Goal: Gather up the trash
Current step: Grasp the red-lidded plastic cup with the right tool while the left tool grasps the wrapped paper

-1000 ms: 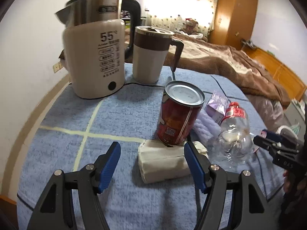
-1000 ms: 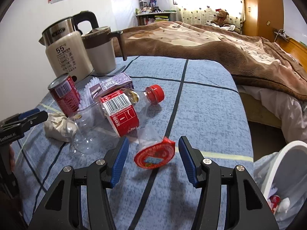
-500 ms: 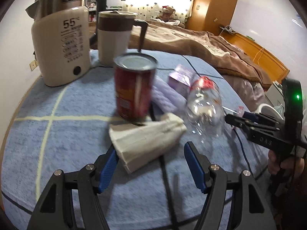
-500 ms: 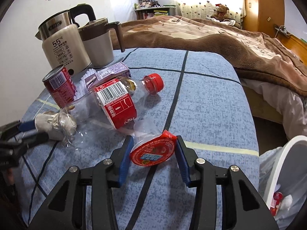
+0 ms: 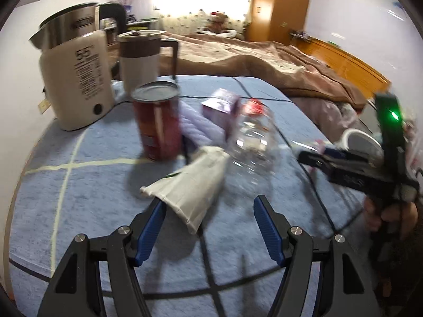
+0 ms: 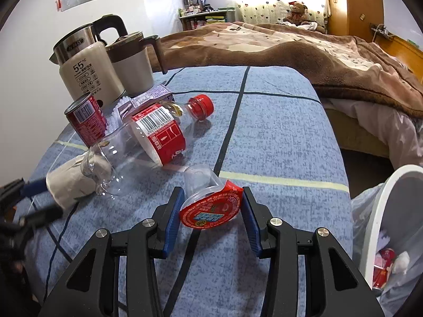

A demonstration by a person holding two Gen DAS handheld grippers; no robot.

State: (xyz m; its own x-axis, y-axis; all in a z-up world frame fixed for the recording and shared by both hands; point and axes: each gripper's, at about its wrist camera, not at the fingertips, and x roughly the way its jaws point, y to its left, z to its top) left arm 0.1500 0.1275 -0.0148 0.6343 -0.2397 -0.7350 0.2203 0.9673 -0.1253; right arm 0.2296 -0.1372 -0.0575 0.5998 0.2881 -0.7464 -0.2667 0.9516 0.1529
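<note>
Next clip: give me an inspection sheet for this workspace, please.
Surface: blue checked cloth.
Job's things: lidded cup, plastic bottle, red can, tissue pack, purple carton.
Clutter: kettle, jug.
Grippers: left tool open, tissue pack partly between its fingers; right tool, jaws just been closing, shut on lidded cup.
Cables: dark cord, seemingly from the kettle.
Surroundings: bed; lined bin holding trash.

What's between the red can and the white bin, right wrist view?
In the right wrist view, from the red can: the lying clear bottle, then bare blue cloth, before the white bin.
</note>
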